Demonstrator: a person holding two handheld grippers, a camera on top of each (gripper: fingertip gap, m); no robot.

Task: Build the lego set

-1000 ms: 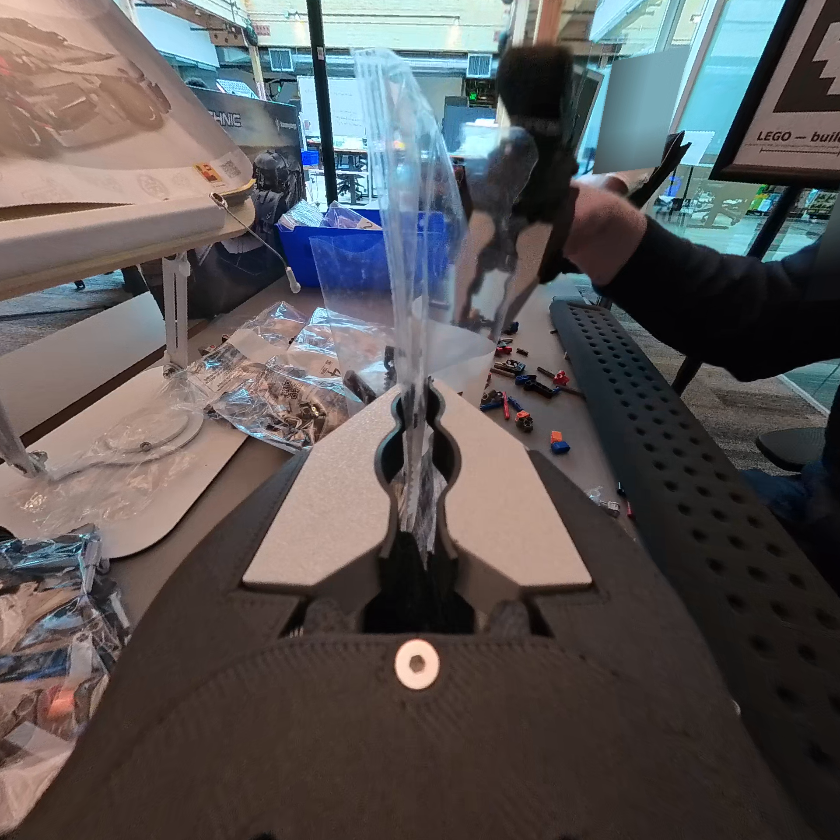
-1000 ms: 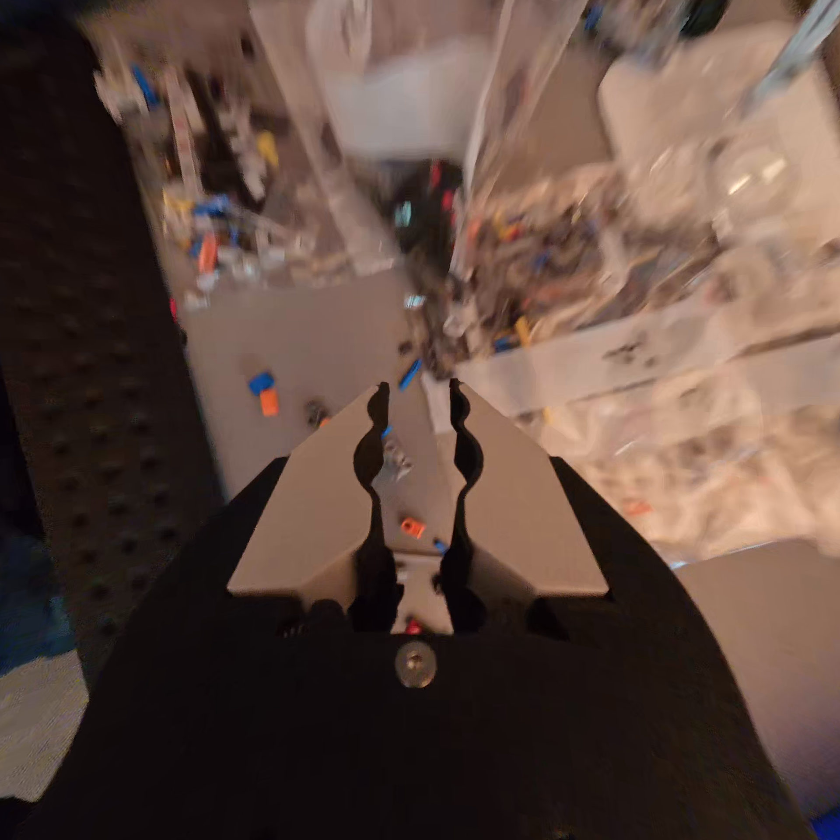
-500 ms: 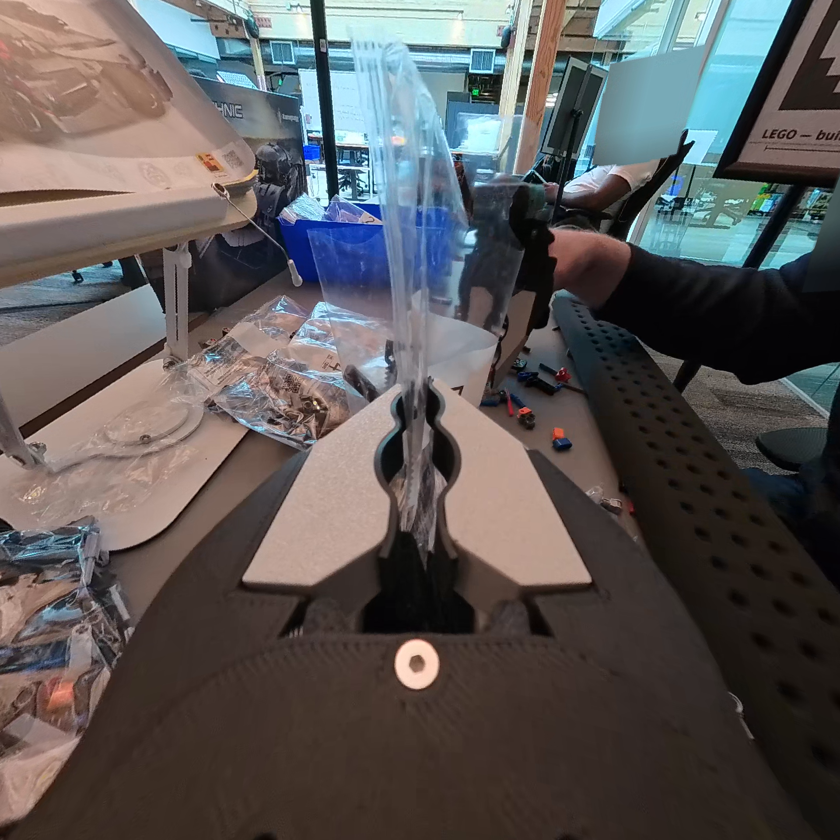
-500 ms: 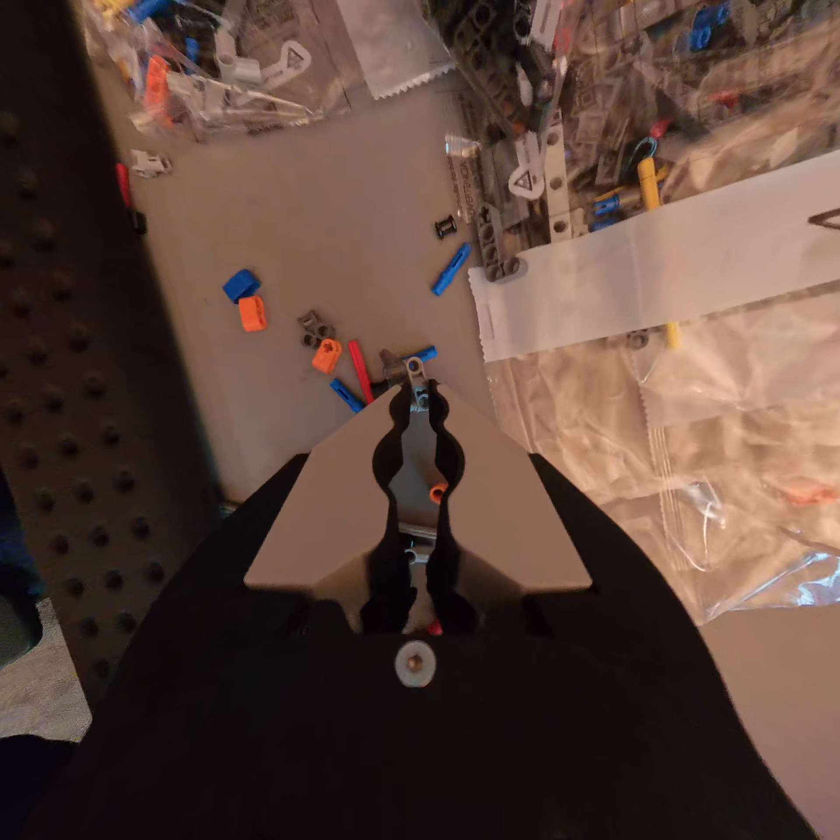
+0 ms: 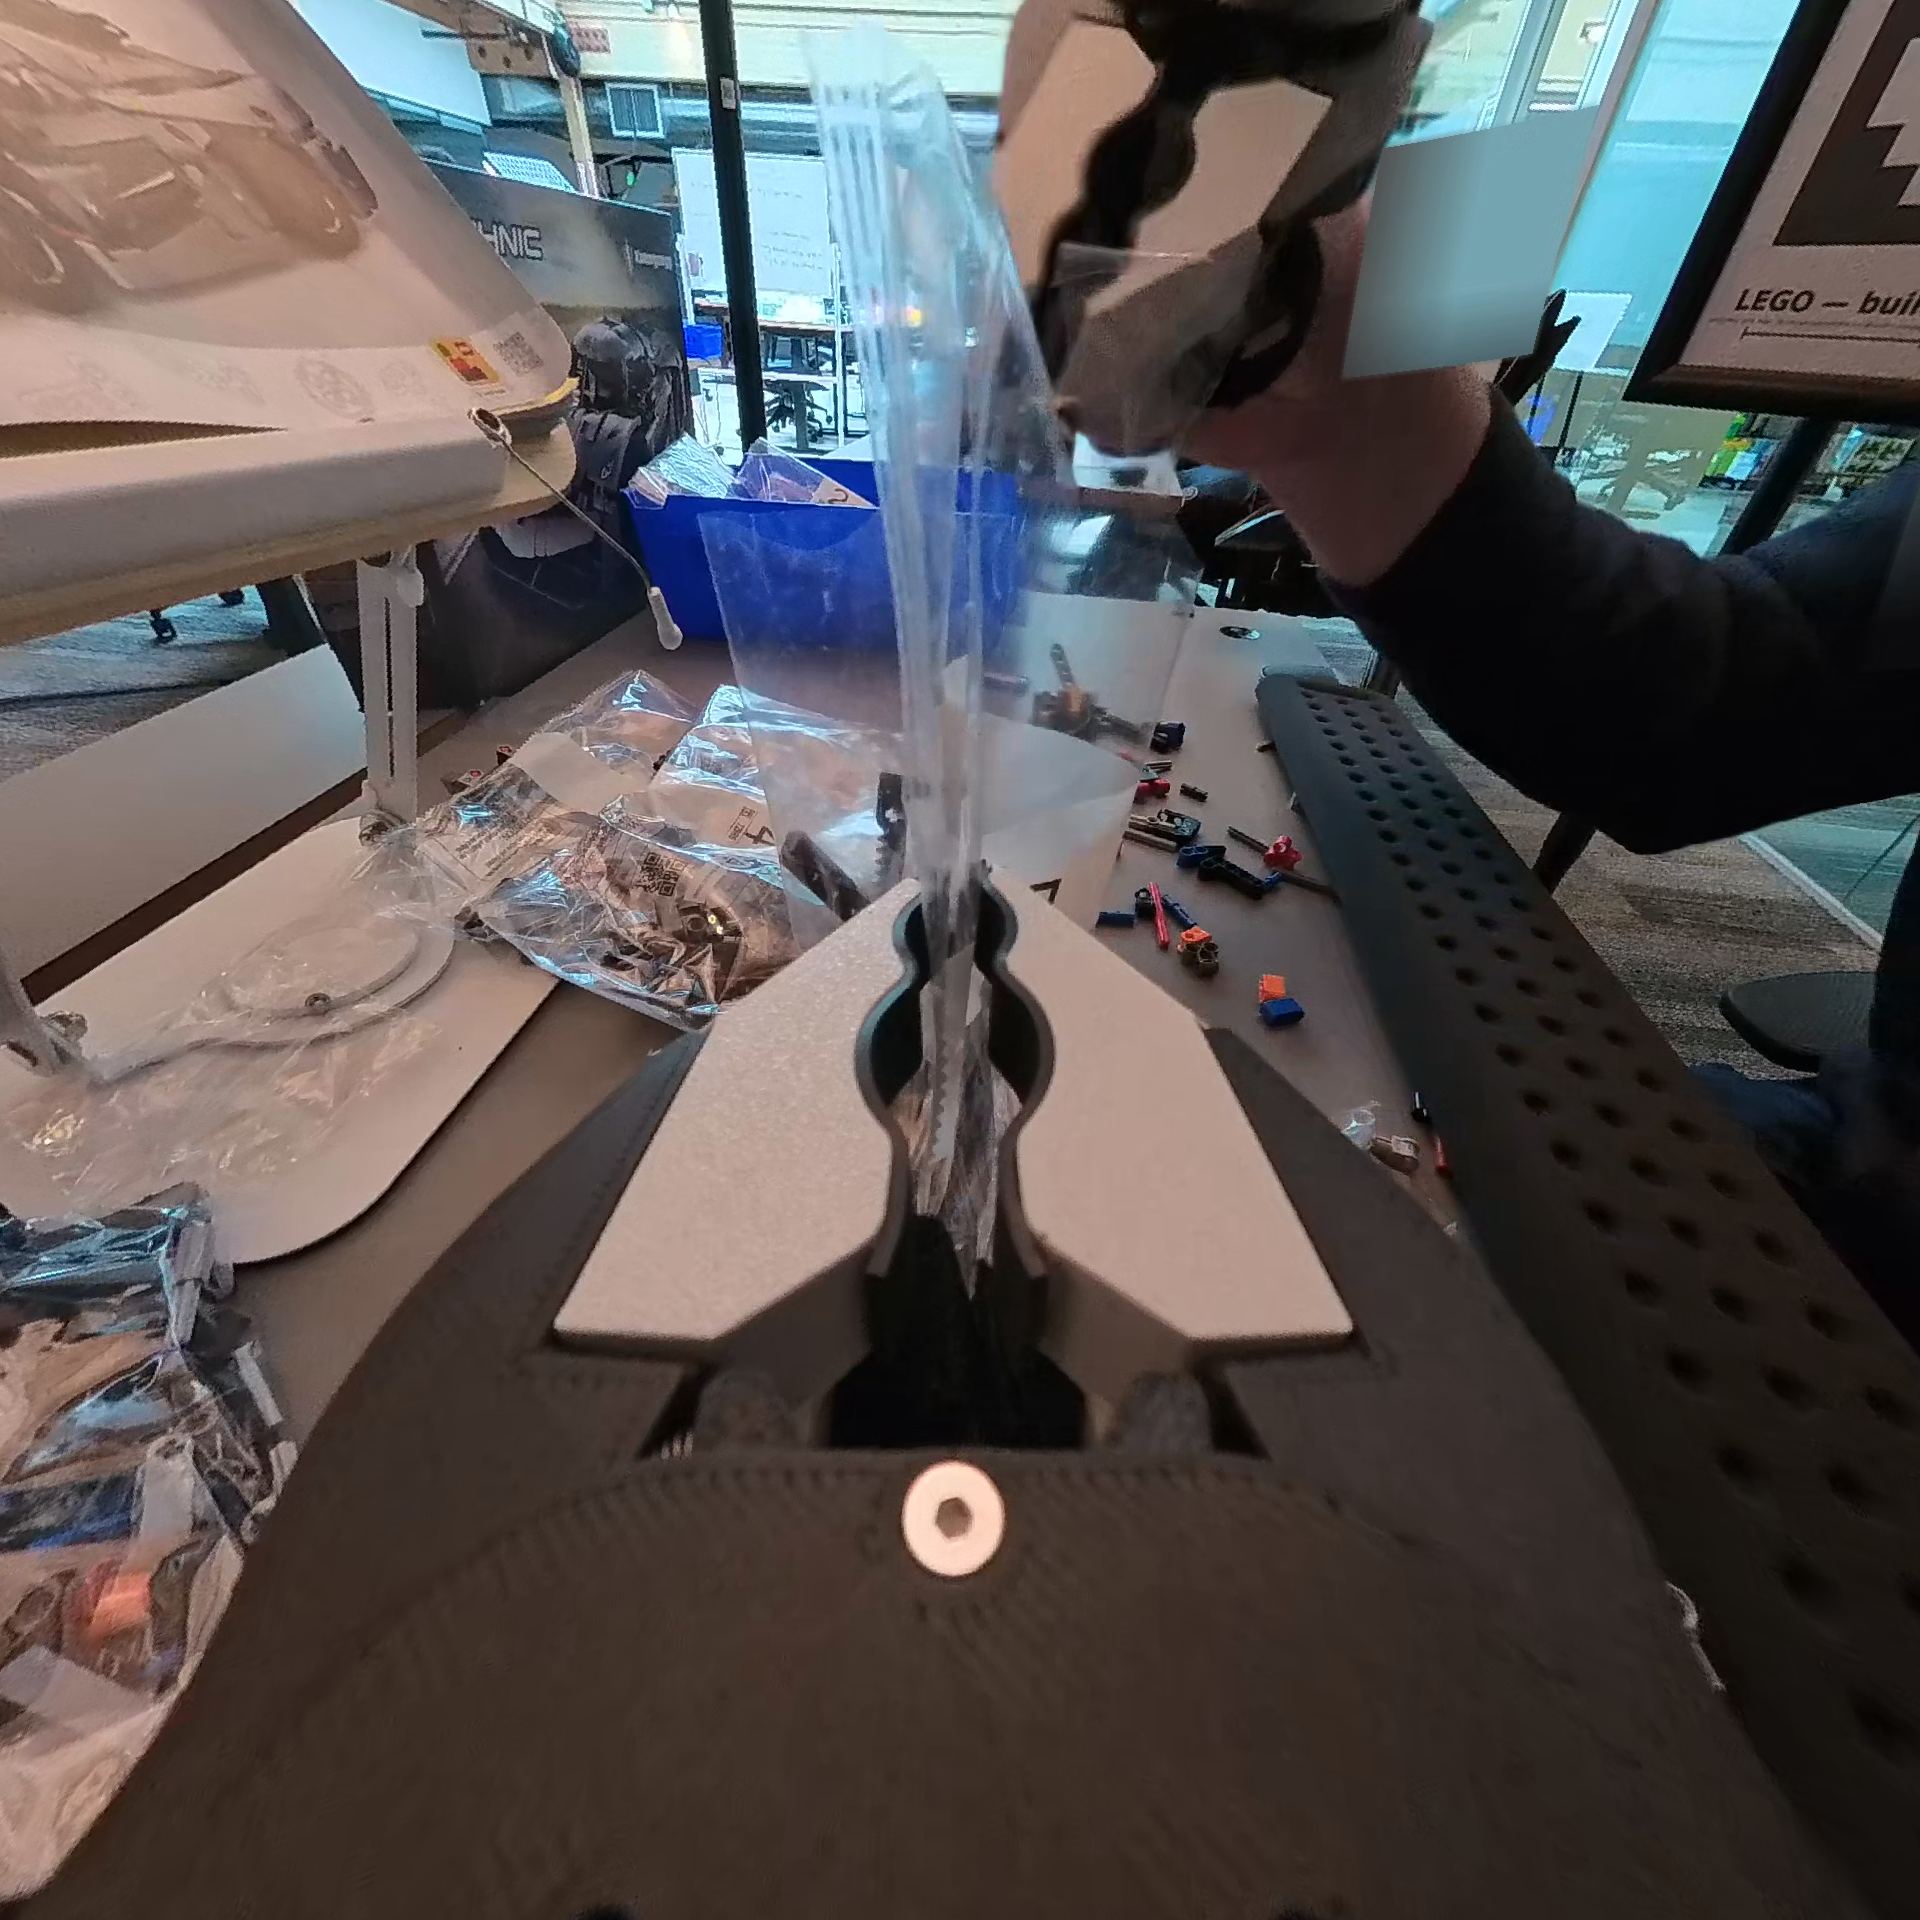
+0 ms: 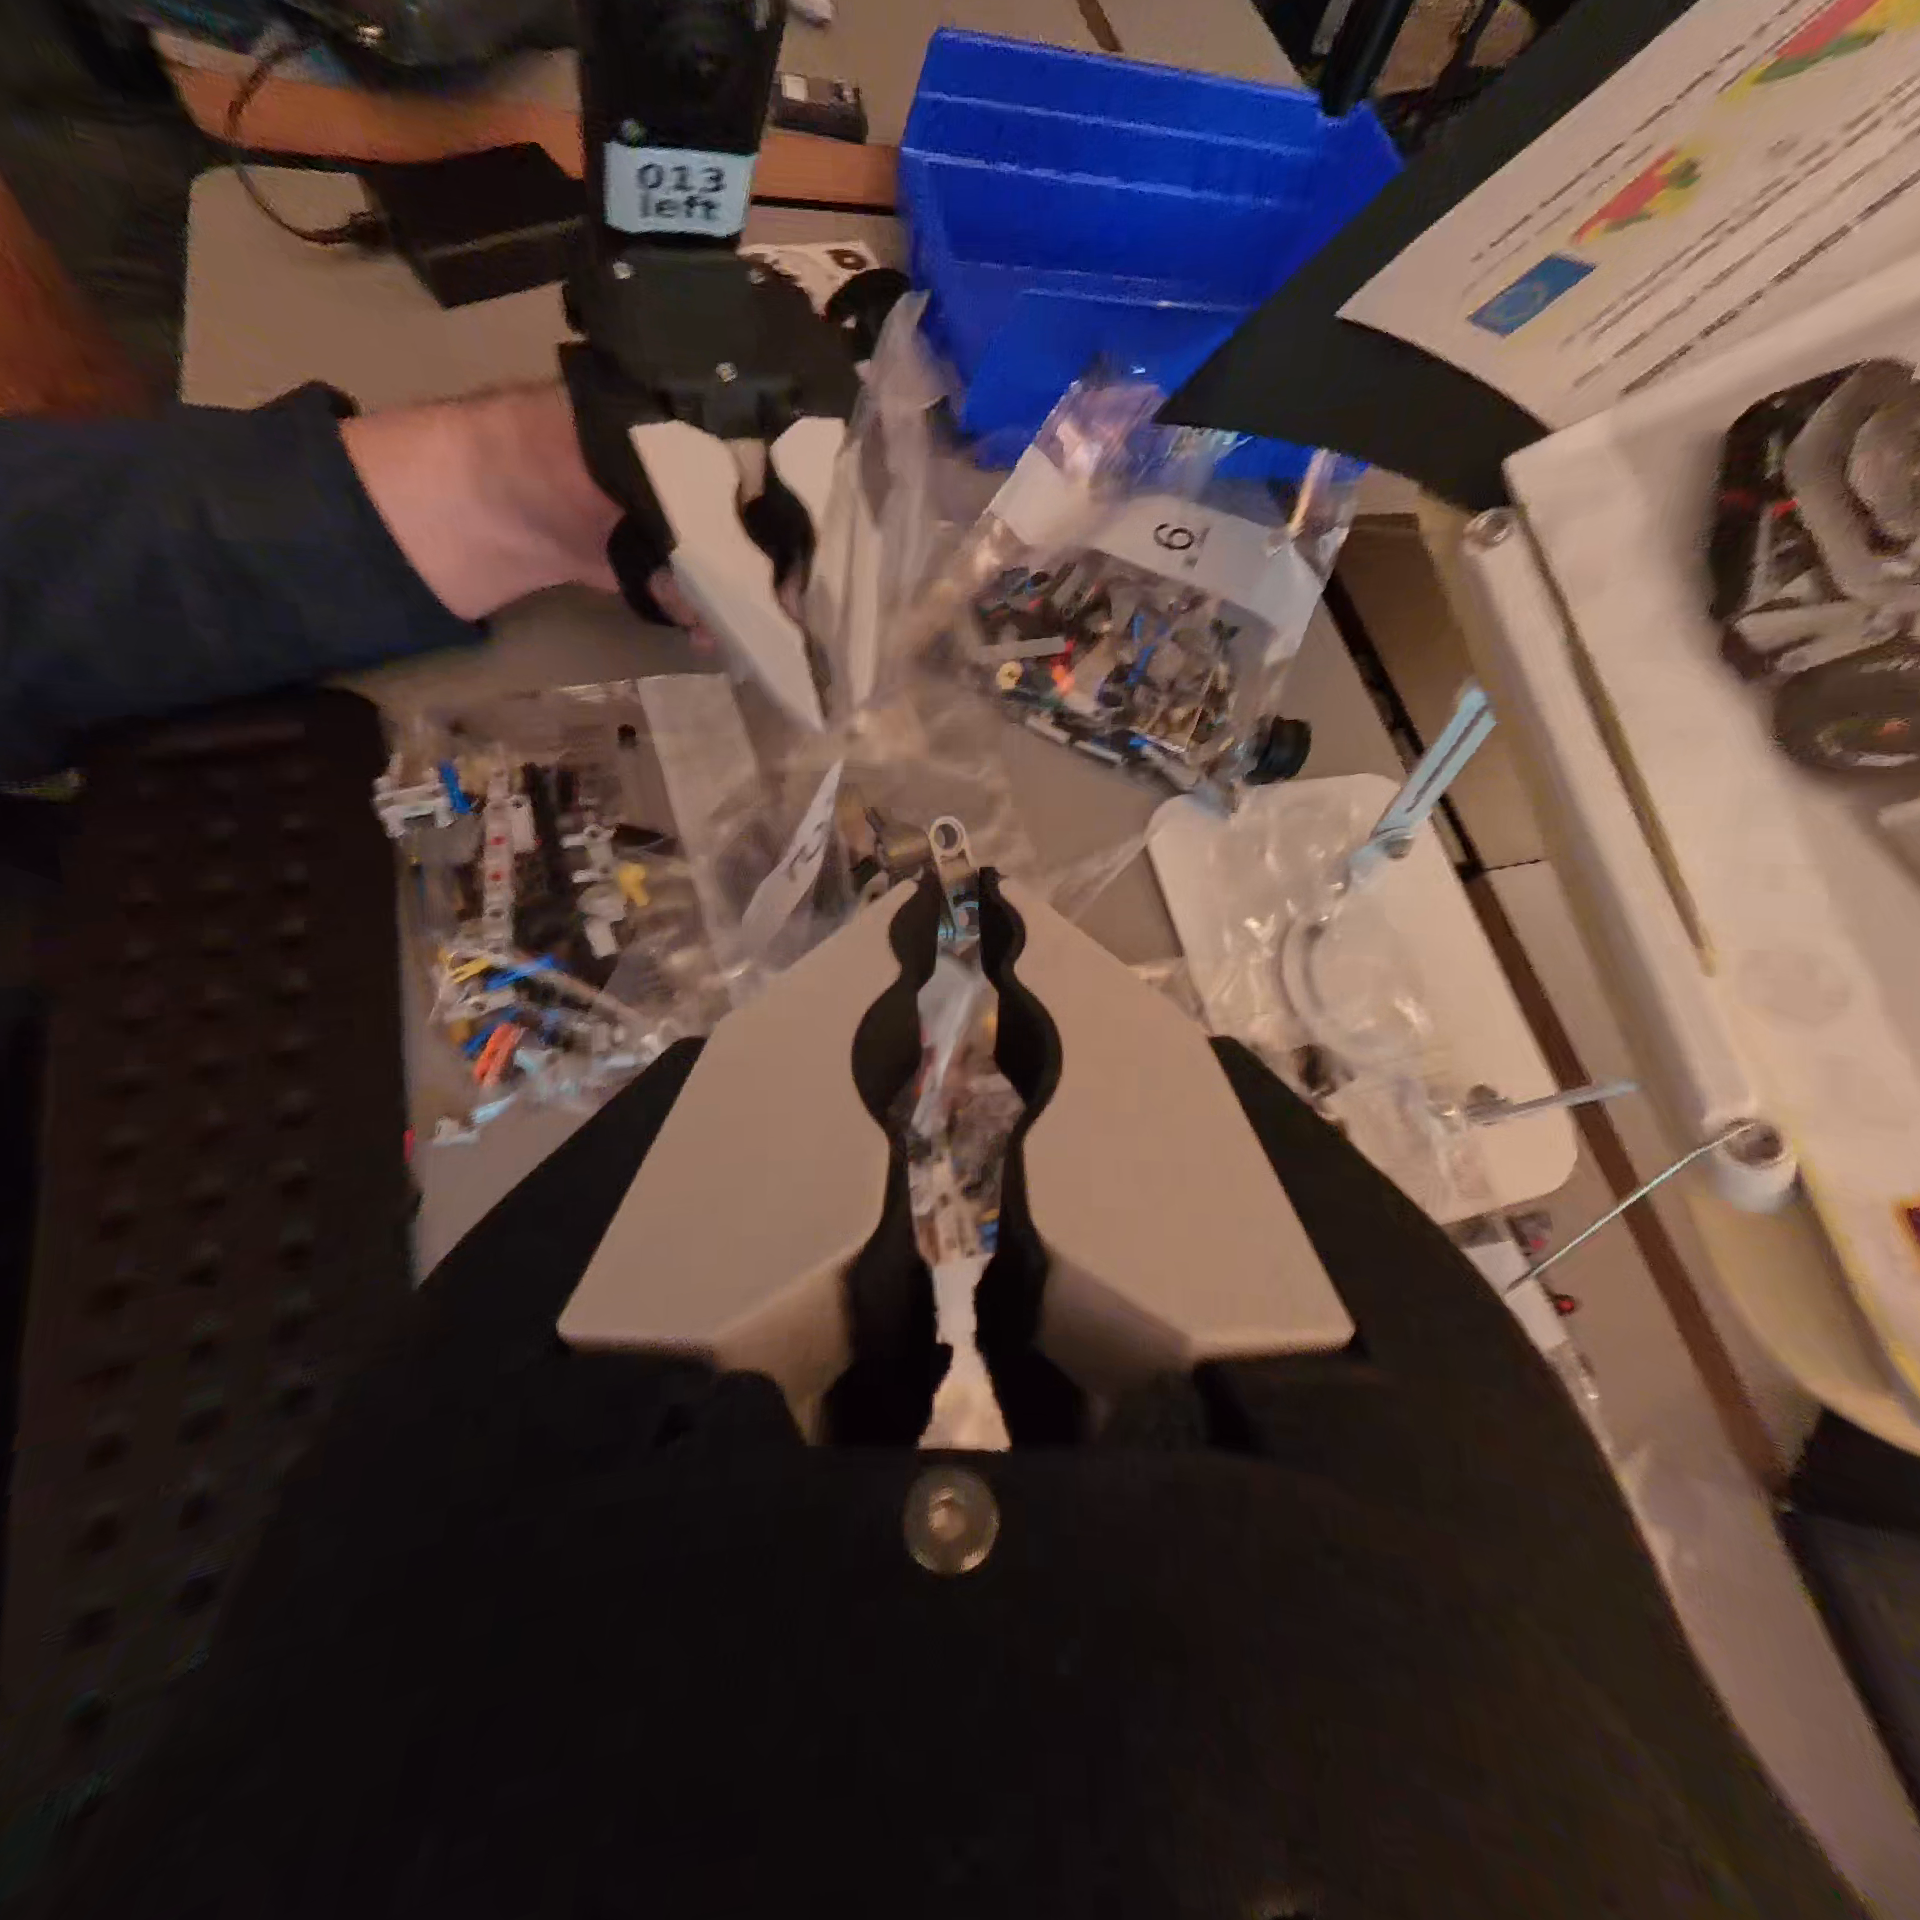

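On the far left, a white book stand (image 5: 260, 488) carries an open instruction booklet (image 5: 208, 239), with its flat white base (image 5: 260, 1122) lying on the grey worktop (image 5: 1299, 966). Right of the base, several clear plastic bags full of small lego parts (image 5: 623, 894) lie in a pile, and a blue plastic bin (image 5: 831, 582) stands behind them, farther away. In the middle, the left gripper (image 5: 951, 914) has its jaws clamped on the lower edge of an empty clear plastic bag (image 5: 914, 416), which rises upright from them. High on the right of this bag, the right gripper (image 6: 954, 883) is lifted above the worktop; its jaws are closed on a small grey lego piece with a round hole (image 6: 951, 847) that sticks out at the tips. Loose small lego pieces in blue, red and orange (image 5: 1195, 914) are scattered on the worktop near the right, just beside a long black perforated pad (image 5: 1558, 1091) along the right edge
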